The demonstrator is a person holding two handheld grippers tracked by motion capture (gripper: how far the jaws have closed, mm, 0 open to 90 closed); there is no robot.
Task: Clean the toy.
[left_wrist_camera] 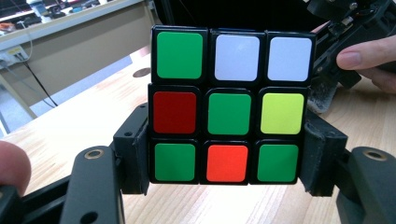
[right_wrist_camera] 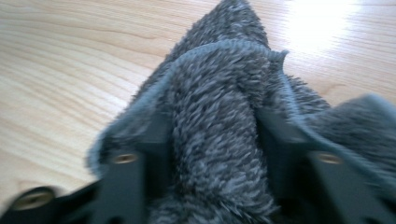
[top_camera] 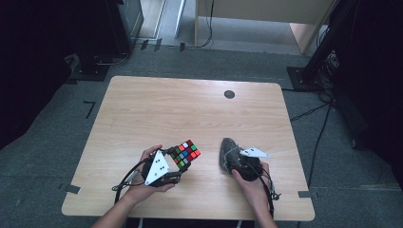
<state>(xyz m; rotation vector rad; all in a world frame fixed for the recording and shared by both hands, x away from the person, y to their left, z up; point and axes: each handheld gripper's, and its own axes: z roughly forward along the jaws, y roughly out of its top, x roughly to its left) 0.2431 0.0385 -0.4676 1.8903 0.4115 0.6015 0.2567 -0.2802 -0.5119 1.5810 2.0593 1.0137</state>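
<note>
Both pads of the left gripper (left_wrist_camera: 226, 179) press the sides of a scrambled Rubik's cube (left_wrist_camera: 227, 106), holding it just above the near left part of the wooden table (top_camera: 157, 107). Jaws of the right gripper (right_wrist_camera: 212, 154) pinch a fold of a grey fluffy cloth (right_wrist_camera: 219, 93) that lies bunched on the table's near right part, well apart from the cube. Pale wood grain covers the top, with a round dark cable hole (top_camera: 229, 94) near the far edge. Grey carpet (top_camera: 57, 123) surrounds the table; a light wooden desk (top_camera: 266, 12) stands beyond it.
</note>
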